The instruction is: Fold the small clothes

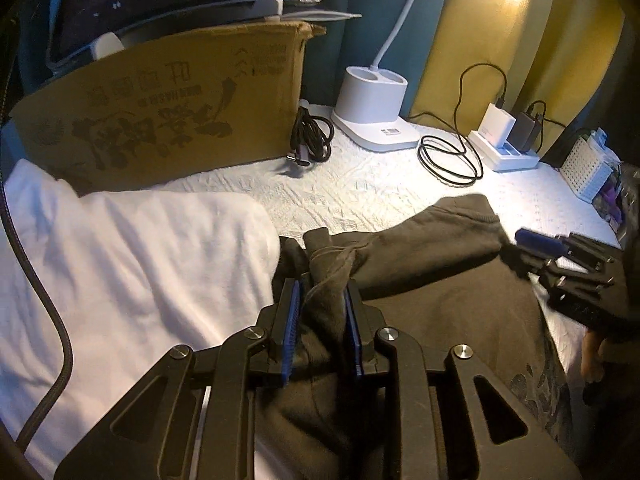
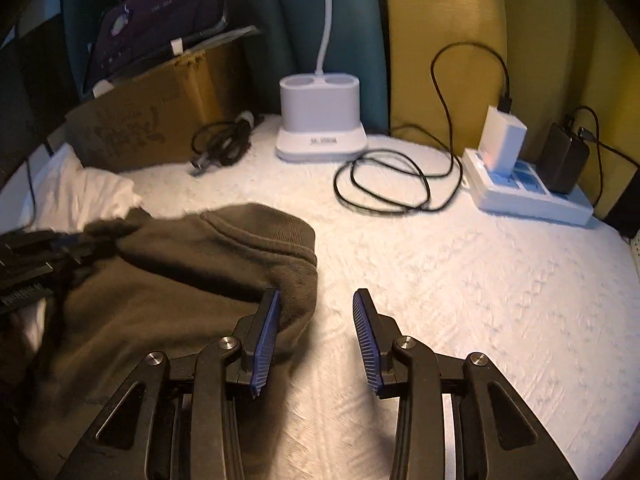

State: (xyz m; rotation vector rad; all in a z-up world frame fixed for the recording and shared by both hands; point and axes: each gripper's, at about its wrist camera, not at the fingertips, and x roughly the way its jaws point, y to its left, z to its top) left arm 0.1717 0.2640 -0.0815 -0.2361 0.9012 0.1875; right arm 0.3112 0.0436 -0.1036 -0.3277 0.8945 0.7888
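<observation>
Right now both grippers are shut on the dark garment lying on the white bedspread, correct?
Not quite. Only the left gripper is shut on the dark garment. In the right wrist view the right gripper has open jaws with nothing between them, beside the garment on the white bedspread.

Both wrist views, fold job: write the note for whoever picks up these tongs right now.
Left tongs: shut on a bunched fold of the dark olive fleece garment.
Right tongs: open, nothing between the pads, beside the garment's ribbed hem on the white quilted cover.
Done: hem end turned over the body.
Left: garment is rumpled, not a neat fold; flatten and finish. White folded cloth lies alongside.
</observation>
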